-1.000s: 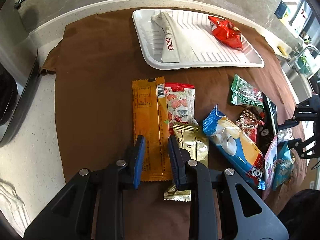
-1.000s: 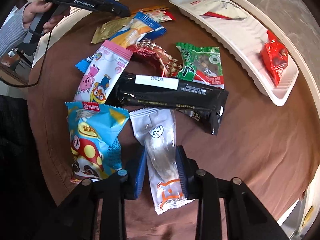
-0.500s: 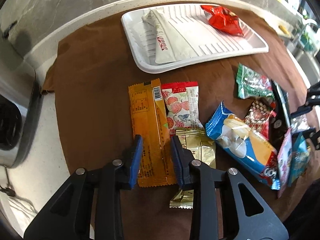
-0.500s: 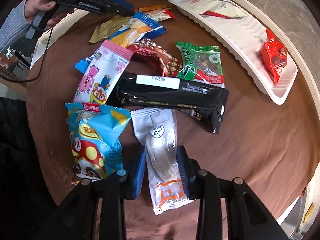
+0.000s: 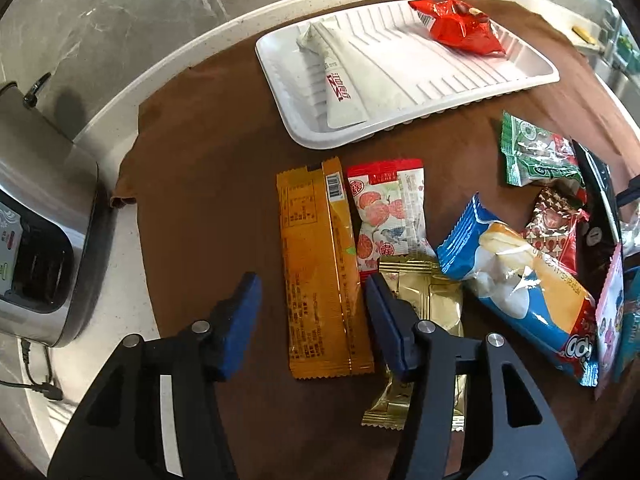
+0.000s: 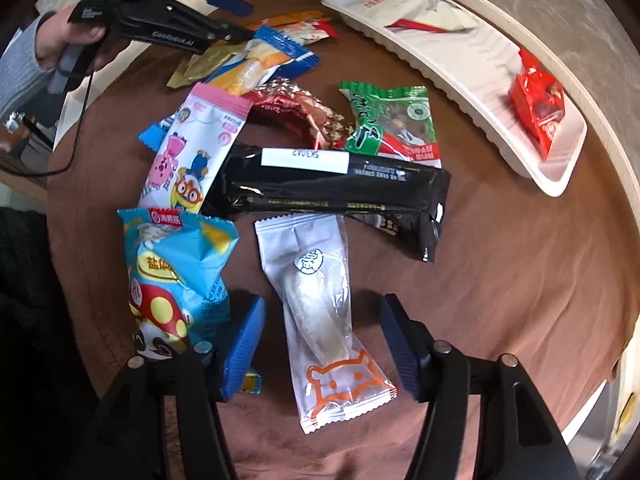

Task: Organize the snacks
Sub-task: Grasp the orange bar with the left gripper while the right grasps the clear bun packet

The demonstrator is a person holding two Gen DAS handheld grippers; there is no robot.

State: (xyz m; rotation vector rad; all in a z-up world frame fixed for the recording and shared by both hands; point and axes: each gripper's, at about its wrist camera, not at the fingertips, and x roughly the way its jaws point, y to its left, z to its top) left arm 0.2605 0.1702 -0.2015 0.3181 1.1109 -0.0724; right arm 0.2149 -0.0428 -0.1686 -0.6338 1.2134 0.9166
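Note:
My left gripper (image 5: 310,294) is open, its fingers on either side of a long orange snack bar (image 5: 320,264) lying on the brown cloth. A gold packet (image 5: 424,308) lies under its right finger. My right gripper (image 6: 320,316) is open around a clear white packet with an orange cat print (image 6: 324,308). A white tray (image 5: 280,92) at the back holds a white pouch (image 5: 352,76) and a red packet (image 5: 456,28); the tray also shows in the right wrist view (image 6: 556,184).
Loose snacks lie between the grippers: a red-and-white packet (image 5: 388,212), a blue bun wrapper (image 5: 520,292), a green packet (image 6: 392,124), a black bar (image 6: 332,188), a pink packet (image 6: 188,148), a blue mushroom packet (image 6: 176,272). A silver appliance (image 5: 36,232) stands at left.
Both grippers have opened wide; they stood narrow around the orange bar and the clear packet. The left gripper moved left and turned toward the tray.

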